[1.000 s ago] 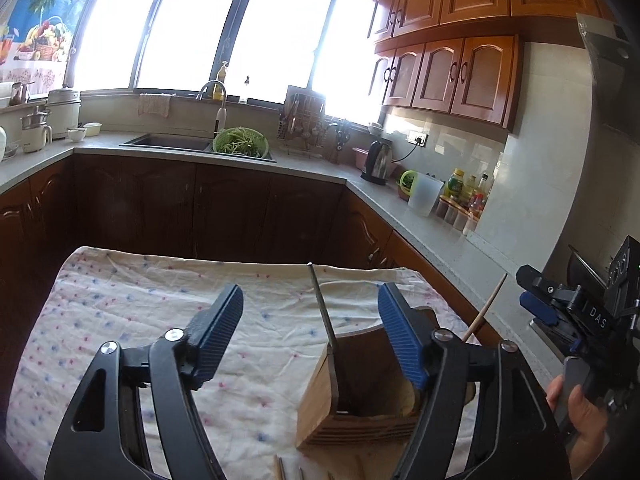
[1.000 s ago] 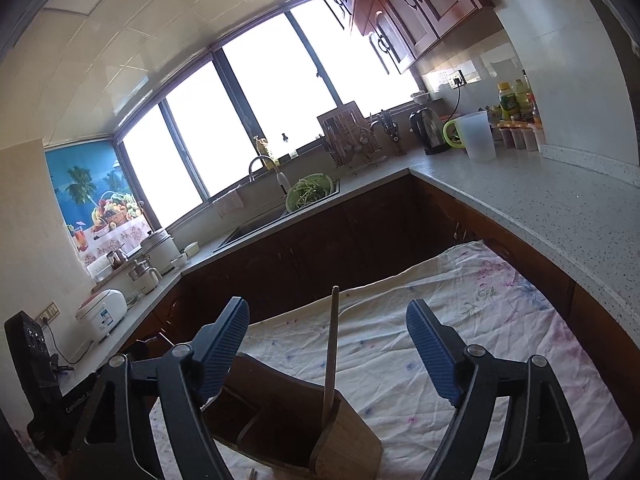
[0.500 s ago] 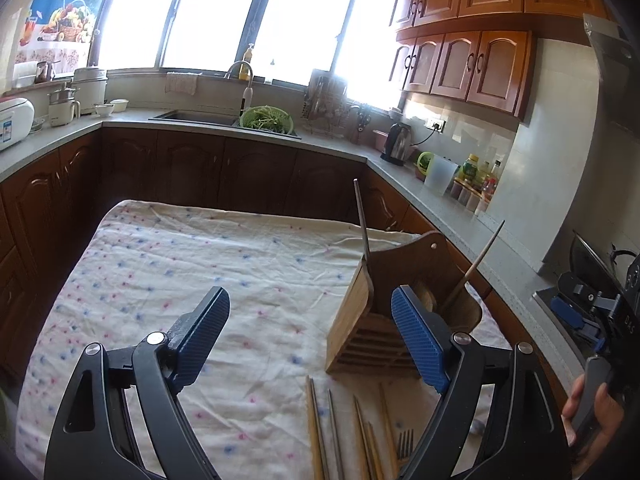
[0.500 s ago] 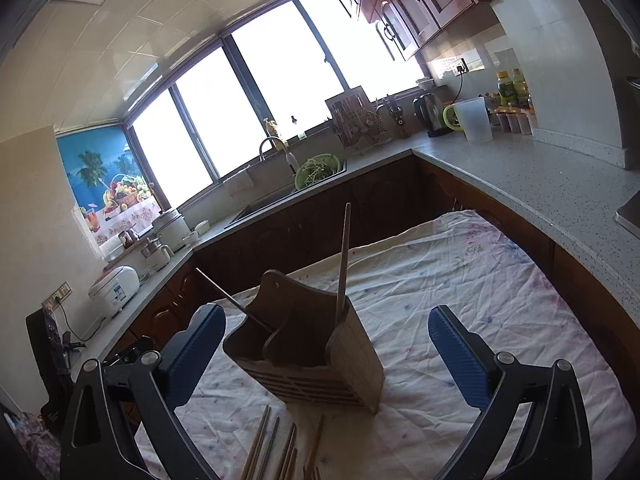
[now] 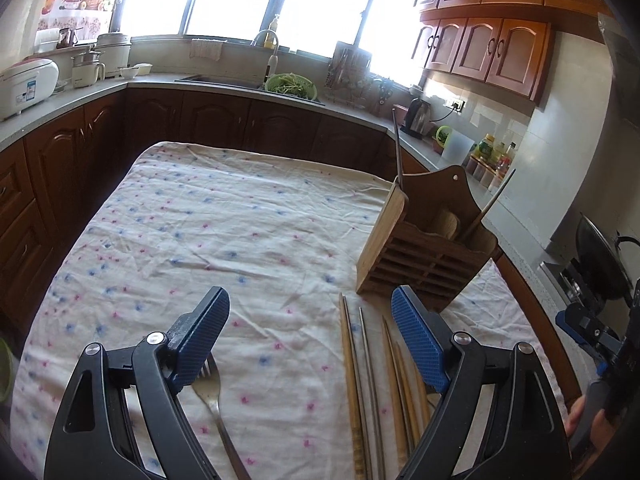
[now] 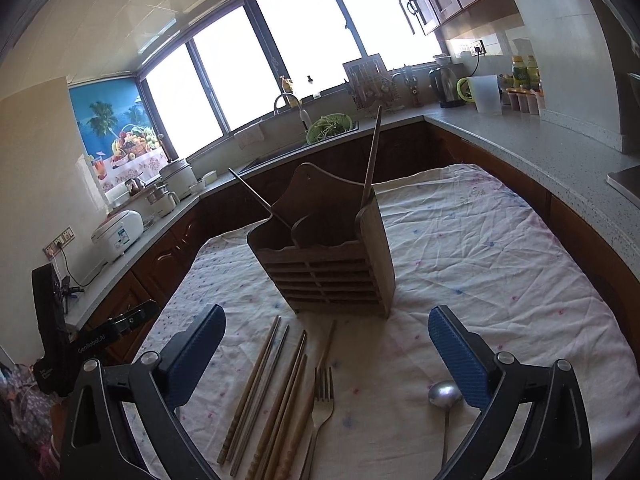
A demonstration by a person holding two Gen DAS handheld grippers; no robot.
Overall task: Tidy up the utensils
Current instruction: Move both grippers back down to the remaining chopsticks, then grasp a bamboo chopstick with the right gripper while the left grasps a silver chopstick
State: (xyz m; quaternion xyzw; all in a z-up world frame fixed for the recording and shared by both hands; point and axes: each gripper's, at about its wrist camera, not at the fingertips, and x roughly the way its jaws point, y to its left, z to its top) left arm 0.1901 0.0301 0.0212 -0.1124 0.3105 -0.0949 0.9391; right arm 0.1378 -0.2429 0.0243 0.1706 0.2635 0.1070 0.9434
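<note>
At the bottom of both views, the left gripper (image 5: pixel 310 336) and right gripper (image 6: pixel 326 350) hang spread and empty over loose chopsticks (image 6: pixel 276 392), probably choosing one for the wooden holder (image 6: pixel 324 264).

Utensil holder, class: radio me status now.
Both grippers, left and right, open, empty. Holder upright, two sticks in. Chopsticks, fork, spoon loose on cloth. Nothing blocking.
</note>
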